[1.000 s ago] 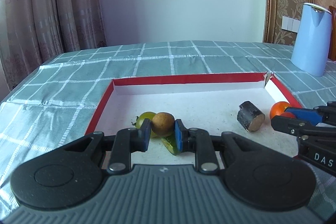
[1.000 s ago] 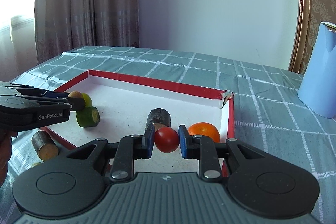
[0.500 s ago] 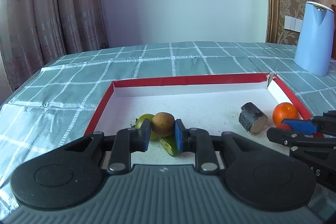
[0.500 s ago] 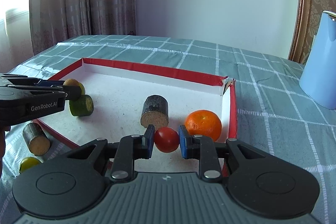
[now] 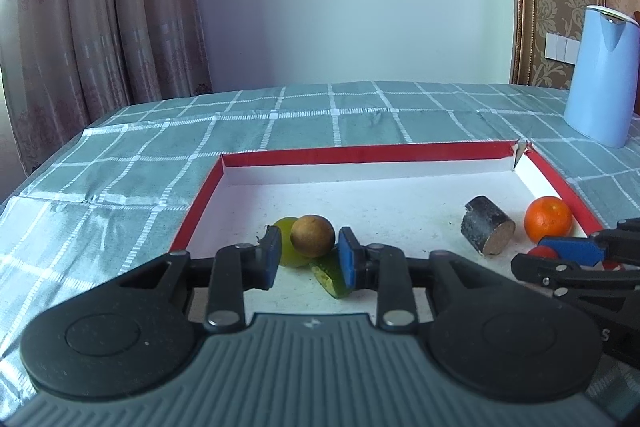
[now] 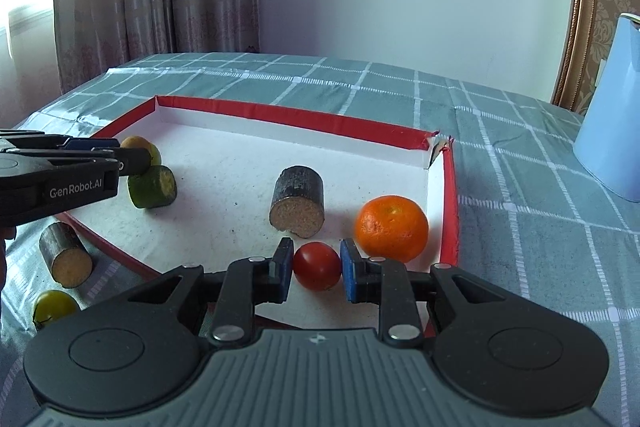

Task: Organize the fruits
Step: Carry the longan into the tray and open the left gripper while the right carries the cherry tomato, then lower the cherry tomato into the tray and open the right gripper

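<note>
My left gripper (image 5: 308, 257) stands open around a brown round fruit (image 5: 312, 238) in the red-rimmed tray (image 5: 360, 153). My right gripper (image 6: 315, 269) pinches a tomato (image 6: 317, 265) beside the orange (image 6: 391, 228). A dark log piece (image 6: 297, 202) lies with its cut end toward me. The tray rests on a checked table (image 6: 520, 211) near curtains (image 5: 92, 19).

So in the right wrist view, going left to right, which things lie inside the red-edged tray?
Green cut piece → dark cut log piece → red tomato, between the right gripper's jaws → orange, nearest the tray's right wall. The fruit behind the left gripper is too overlapped to place.
</note>
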